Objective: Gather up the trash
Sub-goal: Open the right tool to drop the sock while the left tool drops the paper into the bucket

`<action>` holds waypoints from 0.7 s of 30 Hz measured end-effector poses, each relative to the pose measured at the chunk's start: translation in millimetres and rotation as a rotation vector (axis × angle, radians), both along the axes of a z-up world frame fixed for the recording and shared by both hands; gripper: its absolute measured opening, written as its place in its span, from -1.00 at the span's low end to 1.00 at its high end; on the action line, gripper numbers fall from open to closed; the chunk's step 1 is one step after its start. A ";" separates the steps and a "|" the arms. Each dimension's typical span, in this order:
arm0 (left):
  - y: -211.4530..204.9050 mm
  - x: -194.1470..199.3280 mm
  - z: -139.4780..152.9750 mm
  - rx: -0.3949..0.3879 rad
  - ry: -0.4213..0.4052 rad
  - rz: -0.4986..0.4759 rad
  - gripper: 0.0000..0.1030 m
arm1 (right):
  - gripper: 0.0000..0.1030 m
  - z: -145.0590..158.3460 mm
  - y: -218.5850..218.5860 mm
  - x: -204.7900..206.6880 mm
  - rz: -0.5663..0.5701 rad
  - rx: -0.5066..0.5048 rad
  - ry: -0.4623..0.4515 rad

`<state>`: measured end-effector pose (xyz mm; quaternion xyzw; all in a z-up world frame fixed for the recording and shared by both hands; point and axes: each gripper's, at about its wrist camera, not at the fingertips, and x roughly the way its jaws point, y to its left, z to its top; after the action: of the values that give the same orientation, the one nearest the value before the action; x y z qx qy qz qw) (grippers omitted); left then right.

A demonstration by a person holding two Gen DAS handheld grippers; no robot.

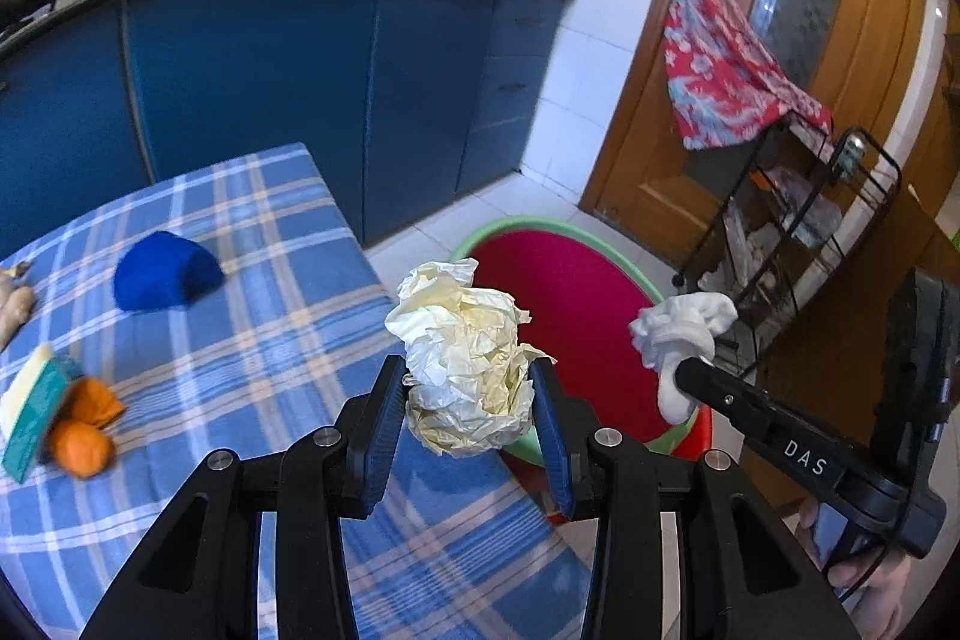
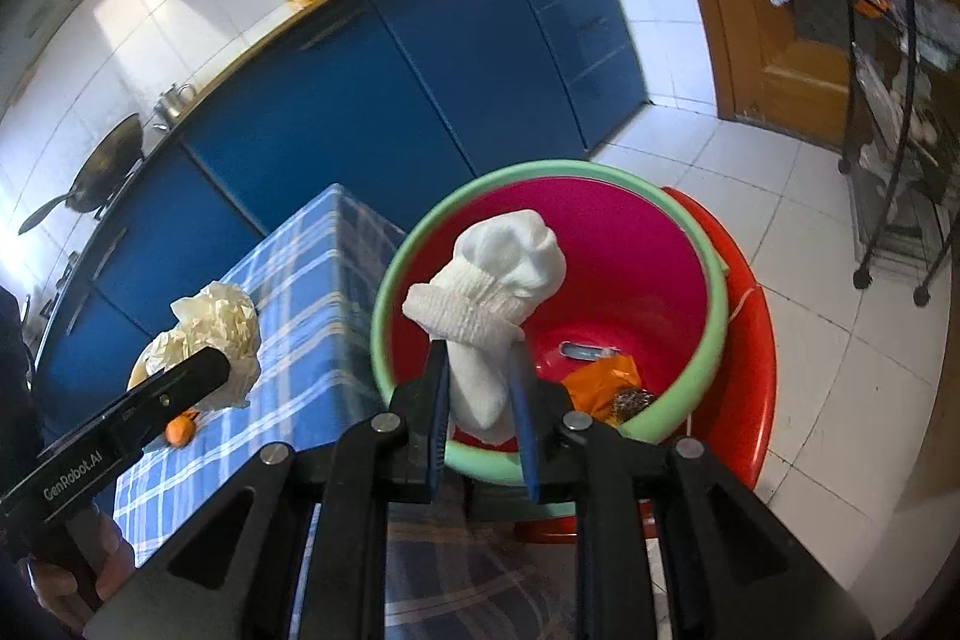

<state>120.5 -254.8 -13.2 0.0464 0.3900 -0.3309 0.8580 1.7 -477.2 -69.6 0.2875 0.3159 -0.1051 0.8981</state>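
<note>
Two grippers are in view, each with one piece of trash. The left gripper [image 1: 471,400] sits at the lower centre of its own view, pointing forward over the edge of the blue plaid tablecloth [image 1: 240,340]; its jaws are part-way closed and clamp one crumpled ball of cream paper [image 1: 465,370]. The right gripper [image 2: 480,400] reaches out level above one red bin with a green rim [image 2: 384,316], which stands on a red stool [image 2: 750,370] at the centre of the right wrist view. Its narrow jaws pinch one white sock [image 2: 492,304] by its lower end, the bunched part standing above the blue pads. Inside the bin lie an orange wrapper [image 2: 600,382] and a small speckled piece [image 2: 633,403]. On the tablecloth, at the left of the left wrist view, rest one blue cloth [image 1: 165,271], one orange cloth [image 1: 87,424] and one teal-and-white sponge [image 1: 33,418].
</note>
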 end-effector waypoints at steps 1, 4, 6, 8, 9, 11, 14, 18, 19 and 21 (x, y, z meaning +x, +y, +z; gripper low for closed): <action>-4.3 1.2 -3.0 0.004 0.005 -0.006 -0.17 | -0.53 -2.4 -2.7 0.1 -0.005 0.002 0.004; -13.1 3.6 -9.7 0.014 0.016 -0.015 -0.17 | -0.53 -7.8 -9.2 1.4 -0.017 0.000 0.007; -17.8 5.0 -13.2 0.019 0.022 -0.021 -0.17 | -0.48 -10.8 -12.3 1.0 -0.024 0.000 0.006; -23.3 5.6 -16.6 0.025 0.026 -0.029 -0.17 | -0.38 -12.7 -15.2 2.1 -0.035 0.000 0.003; -24.6 5.8 -17.7 0.026 0.027 -0.032 -0.17 | -0.37 -13.7 -16.2 1.6 -0.039 0.002 0.001; -30.8 5.8 -20.9 0.033 0.030 -0.046 -0.17 | -0.37 -15.2 -19.5 -0.5 -0.048 0.004 -0.002; -39.1 5.0 -25.4 0.045 0.032 -0.067 -0.16 | -0.37 -14.9 -23.2 -5.0 -0.065 0.001 -0.008; -53.4 4.9 -33.2 0.071 0.034 -0.109 -0.10 | -0.35 -12.9 -26.6 -12.0 -0.085 -0.002 -0.016; -55.9 4.2 -34.4 0.079 0.031 -0.112 -0.06 | -0.35 -12.5 -27.1 -13.7 -0.092 -0.002 -0.017; -60.1 2.4 -35.0 0.088 0.025 -0.116 0.05 | -0.34 -12.1 -28.7 -16.3 -0.102 -0.002 -0.019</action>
<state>123.0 -314.9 -48.3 0.1023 0.4117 -0.3631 0.8296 -14.6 -506.0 -81.7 0.3033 0.2924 -0.1484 0.8947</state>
